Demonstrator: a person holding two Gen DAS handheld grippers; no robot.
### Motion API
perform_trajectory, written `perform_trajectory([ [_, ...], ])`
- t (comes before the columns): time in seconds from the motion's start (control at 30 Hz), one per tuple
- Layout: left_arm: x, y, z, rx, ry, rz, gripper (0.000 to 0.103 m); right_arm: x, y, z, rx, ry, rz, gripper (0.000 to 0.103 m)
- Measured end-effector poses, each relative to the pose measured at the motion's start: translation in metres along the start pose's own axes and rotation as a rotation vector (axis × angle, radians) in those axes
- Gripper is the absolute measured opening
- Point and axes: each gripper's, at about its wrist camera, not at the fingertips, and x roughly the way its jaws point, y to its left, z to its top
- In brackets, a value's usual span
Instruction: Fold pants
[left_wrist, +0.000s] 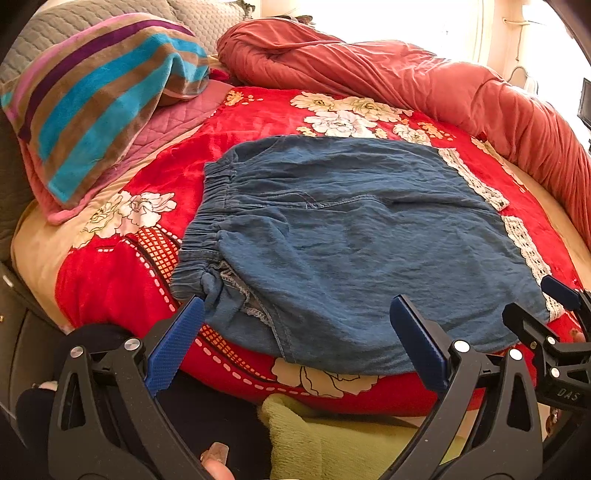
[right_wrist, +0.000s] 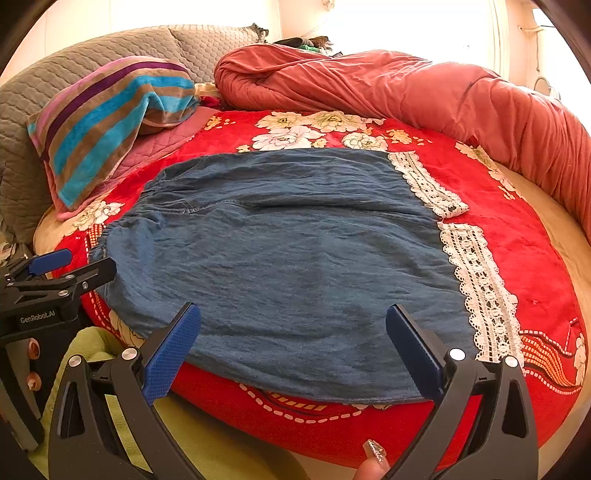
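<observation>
The blue pants (right_wrist: 280, 258) lie spread flat in the middle of the bed, on a red flowered blanket (right_wrist: 517, 236), with the gathered elastic waistband (left_wrist: 207, 221) at the left and the two white lace-trimmed leg ends (right_wrist: 476, 280) at the right. The left tool (left_wrist: 295, 339) hovers wide apart at the near edge, by the waistband corner, its left blue finger (left_wrist: 173, 347) just beside a bunched fold of the cloth and its right finger over the fabric; it holds nothing. The right tool (right_wrist: 291, 350) is also spread wide and holds nothing, poised over the near hem of the pants toward the lace side. Each tool shows at the edge of the other's view. Around the pants, a striped towel (right_wrist: 107, 122) of blue, brown and purple rests on a pink quilted cover (right_wrist: 155, 147) at the far left, near grey quilted pillows (right_wrist: 55, 96). A rolled coral-red duvet (right_wrist: 406, 92) runs along the far side and curves down the right edge of the bed. A yellow-green cloth (left_wrist: 332, 443) lies below the near edge of the bed. A fingertip with a decorated nail (right_wrist: 375, 452) shows at the bottom of the right wrist view
</observation>
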Motion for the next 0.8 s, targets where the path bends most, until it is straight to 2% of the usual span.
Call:
perform_trajectory([
  [0.37,0.010,0.011,0.001,-0.029,0.011,0.025,0.095,0.013,0.002,0.019,-0.025,-0.016,0.036,0.099],
  [0.8,0.027,0.048,0.014,-0.107,0.024,0.055,0.095,0.049,0.008,0.055,-0.051,-0.001,0.041,0.099],
])
